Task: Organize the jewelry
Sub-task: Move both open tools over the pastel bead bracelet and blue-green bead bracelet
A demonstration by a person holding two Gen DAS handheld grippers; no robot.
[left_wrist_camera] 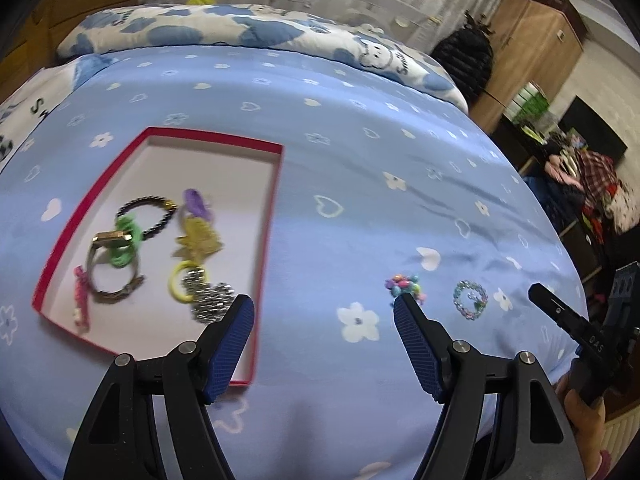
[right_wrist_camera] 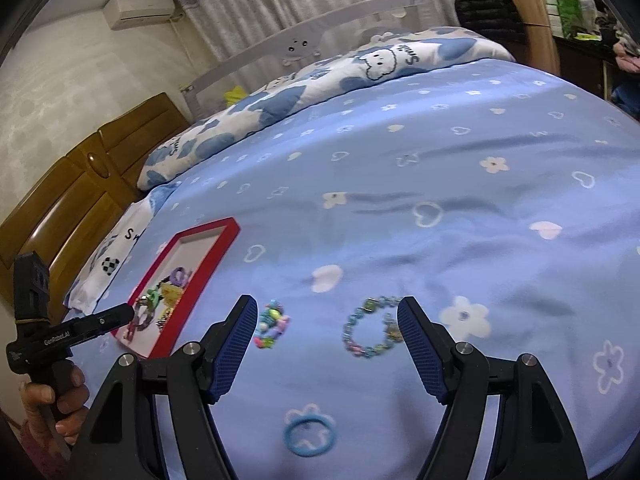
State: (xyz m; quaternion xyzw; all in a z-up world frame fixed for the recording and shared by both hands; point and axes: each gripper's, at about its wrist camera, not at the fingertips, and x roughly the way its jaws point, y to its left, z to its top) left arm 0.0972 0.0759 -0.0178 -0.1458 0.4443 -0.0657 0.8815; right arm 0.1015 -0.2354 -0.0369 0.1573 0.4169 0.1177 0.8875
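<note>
A red-rimmed box (left_wrist_camera: 280,152) lies on the blue bed sheet and holds a watch (left_wrist_camera: 110,264), a black bead bracelet (left_wrist_camera: 150,216), hair ties and clips. My left gripper (left_wrist_camera: 324,308) is open and empty, hovering just right of the box. A multicolour bead bracelet (left_wrist_camera: 404,285) lies by its right fingertip, and a pale blue-green bead bracelet (left_wrist_camera: 471,300) lies further right. My right gripper (right_wrist_camera: 327,312) is open and empty above the pale bracelet (right_wrist_camera: 370,334). The multicolour bracelet (right_wrist_camera: 272,324) lies beside its left finger. A blue hair tie (right_wrist_camera: 309,434) lies nearer me. The box (right_wrist_camera: 192,280) shows at left.
A folded blue-and-white quilt (left_wrist_camera: 240,28) lies along the far side of the bed. A wooden headboard (right_wrist_camera: 72,184) stands at left in the right wrist view. A wardrobe (left_wrist_camera: 532,40) and cluttered shelves stand beyond the bed's right edge.
</note>
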